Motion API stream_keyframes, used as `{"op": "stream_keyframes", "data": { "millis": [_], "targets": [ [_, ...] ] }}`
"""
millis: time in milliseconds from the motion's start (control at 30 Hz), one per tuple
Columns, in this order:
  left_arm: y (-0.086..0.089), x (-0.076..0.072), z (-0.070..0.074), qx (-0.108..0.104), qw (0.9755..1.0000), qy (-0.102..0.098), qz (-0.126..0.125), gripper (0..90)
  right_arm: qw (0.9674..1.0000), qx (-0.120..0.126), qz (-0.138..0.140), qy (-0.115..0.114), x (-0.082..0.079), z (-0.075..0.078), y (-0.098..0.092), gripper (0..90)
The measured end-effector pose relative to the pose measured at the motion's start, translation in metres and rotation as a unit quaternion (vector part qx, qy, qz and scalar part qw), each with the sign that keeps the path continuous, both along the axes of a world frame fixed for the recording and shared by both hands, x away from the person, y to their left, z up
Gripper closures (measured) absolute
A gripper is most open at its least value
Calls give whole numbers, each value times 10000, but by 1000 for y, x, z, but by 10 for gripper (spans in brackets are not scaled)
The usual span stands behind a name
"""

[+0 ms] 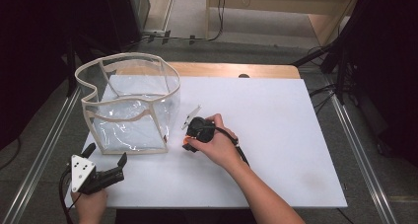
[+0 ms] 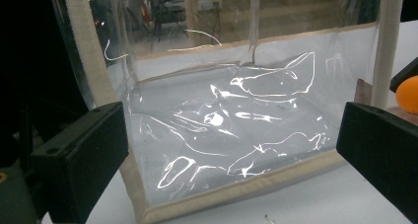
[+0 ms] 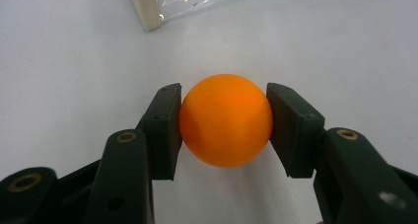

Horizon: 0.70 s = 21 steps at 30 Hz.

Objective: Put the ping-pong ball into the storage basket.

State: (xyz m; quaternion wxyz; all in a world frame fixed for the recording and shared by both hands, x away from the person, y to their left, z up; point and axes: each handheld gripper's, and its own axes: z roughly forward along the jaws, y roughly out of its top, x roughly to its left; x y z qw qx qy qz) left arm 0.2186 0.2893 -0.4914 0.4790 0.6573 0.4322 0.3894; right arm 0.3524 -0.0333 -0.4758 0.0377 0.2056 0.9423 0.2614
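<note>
An orange ball (image 3: pixel 226 120) is clamped between the jaws of the right hand-held gripper (image 1: pixel 190 141) on the white worktop (image 1: pixel 276 135). Just to its left, a clear bag (image 1: pixel 129 103) is seen; the left hand-held gripper (image 1: pixel 105 157) is held open nearby, empty.

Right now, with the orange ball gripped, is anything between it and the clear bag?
Only the bag's own wall. The right gripper is shut on the orange ball on the white table, just outside the clear bag near its front corner. The near clear side stands upright, so the ball would likely have to go over the rim.
</note>
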Motion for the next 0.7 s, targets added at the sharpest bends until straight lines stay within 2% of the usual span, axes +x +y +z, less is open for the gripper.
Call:
{"op": "stream_keyframes", "data": {
  "millis": [200, 233, 400, 500, 600, 700],
  "targets": [
    [0, 0, 0, 2, 10000, -1, 0, 0, 9999, 116, 89, -20, 0, 6, -2, 483],
    [0, 0, 0, 5, 10000, 1, 1, 0, 9999, 115, 42, -21, -1, 7, -2, 483],
    [0, 0, 0, 4, 10000, -3, -1, 0, 9998, 107, 150, -65, 0, 14, -4, 483],
    [0, 0, 0, 4, 10000, -2, 2, 0, 9998, 161, 137, -6, 0, 20, -5, 482],
    [0, 0, 0, 6, 10000, -1, 2, 0, 9991, 221, 369, 59, 1, 24, -6, 481],
    [0, 0, 0, 5, 10000, -2, 4, 0, 9992, 175, 347, 67, 1, 29, -7, 482]
  ]
}}
